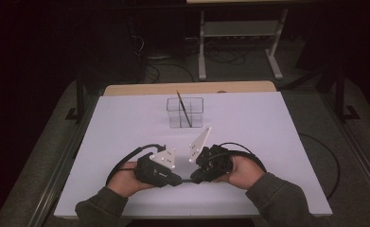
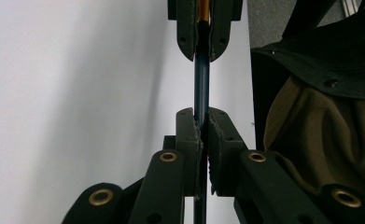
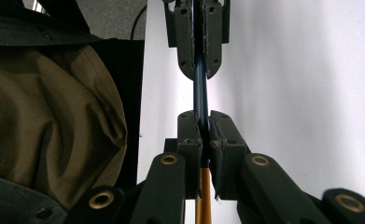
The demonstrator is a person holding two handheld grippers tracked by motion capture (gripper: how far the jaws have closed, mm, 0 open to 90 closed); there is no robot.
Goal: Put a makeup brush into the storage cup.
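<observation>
1. Dark blue with an orange-gold end, the slim brush (image 2: 201, 79) spans the short gap between my two tools, held level just above the white table (image 1: 249, 142) at the near edge.
2. My left gripper (image 1: 179, 180) is clamped on the blue part of the shaft; in the left gripper view the pads (image 2: 189, 135) press against it from both sides with no daylight left.
3. My right gripper (image 1: 193, 179) is closed just as tightly on the same brush, nearer the orange section, which runs down between its jaws in the right gripper view.
4. The two tools face each other tip to tip, so the brush (image 3: 200, 88) is pinned at two points close together.
5. Farther back on the table stands a clear holder (image 1: 185, 112) with another thin brush (image 1: 184, 109) leaning inside it, well apart from my hands.
6. I judge this as a handover: both tools hold the brush and one of them has to give it up.
7. The next move calls for easing one grip open while the other stays firm, so the shaft neither slips nor twists.
8. After that, I expect a lift and a turn towards upright to carry it to the holder.
</observation>
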